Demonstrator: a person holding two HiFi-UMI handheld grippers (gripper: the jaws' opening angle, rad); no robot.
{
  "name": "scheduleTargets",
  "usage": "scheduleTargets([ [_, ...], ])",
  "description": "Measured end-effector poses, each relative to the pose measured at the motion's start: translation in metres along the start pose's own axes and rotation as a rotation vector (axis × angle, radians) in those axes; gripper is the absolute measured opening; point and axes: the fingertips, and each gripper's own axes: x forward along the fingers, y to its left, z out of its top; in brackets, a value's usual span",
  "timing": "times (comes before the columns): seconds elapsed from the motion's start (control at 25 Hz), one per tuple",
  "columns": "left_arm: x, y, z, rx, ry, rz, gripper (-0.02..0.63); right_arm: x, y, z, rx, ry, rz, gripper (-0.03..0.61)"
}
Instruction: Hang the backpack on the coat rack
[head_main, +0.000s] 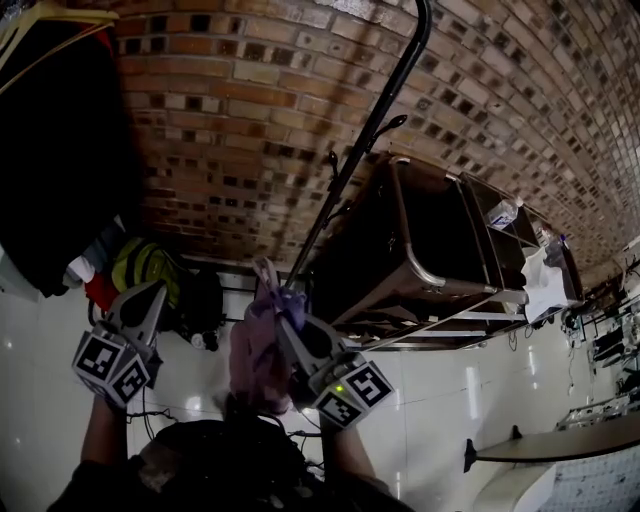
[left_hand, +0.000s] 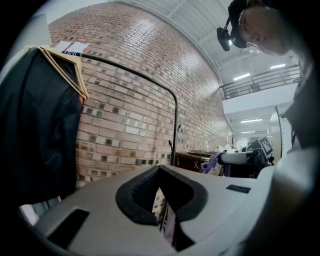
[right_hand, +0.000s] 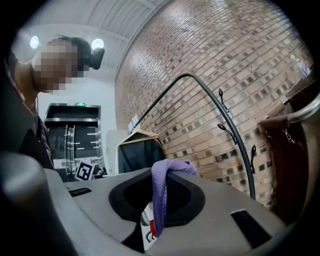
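Backpack (head_main: 258, 350), soft, sagging and judged light, is hung near the coat rack (head_main: 372, 128) from its purple webbing loop (right_hand: 159, 202), the sensible hold, clenched in the right gripper (right_hand: 162, 184) jaws, while the left gripper (left_hand: 159, 176) jaws are seen closed, empty.

A brick wall (head_main: 250, 110) fills the back. Against it stands a dark cabinet (head_main: 400, 240) with a metal frame, and a bottle (head_main: 503, 212) lies on top. Further along the wall a black coat (head_main: 50, 150) hangs on wooden hangers (left_hand: 65, 67), with yellow-green and red cloth (head_main: 140, 265) at the wall's foot. The floor (head_main: 440, 420) below the wall is white and glossy. Away from the wall are a round table (head_main: 560, 440), a railed balcony (left_hand: 260, 82), ceiling strip lights (left_hand: 241, 77) and glass doors (right_hand: 75, 145).
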Motion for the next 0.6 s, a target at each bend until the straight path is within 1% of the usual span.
scheduleTargets([
  [0.16, 0.034, -0.003, 0.01, 0.001, -0.019, 0.014, 0.011, 0.01, -0.03, 0.008, 0.002, 0.03, 0.029, 0.055],
  [0.28, 0.053, -0.008, 0.015, 0.001, -0.021, 0.013, 0.011, 0.014, -0.05, 0.015, -0.004, 0.021, 0.028, 0.055],
  [0.48, 0.079, -0.014, 0.013, 0.002, -0.006, -0.015, 0.011, 0.019, -0.068, 0.028, -0.019, 0.002, 0.011, 0.055],
  [0.6, 0.093, -0.014, 0.019, -0.002, -0.003, -0.036, 0.011, 0.024, -0.077, 0.037, -0.027, -0.006, 0.004, 0.055],
])
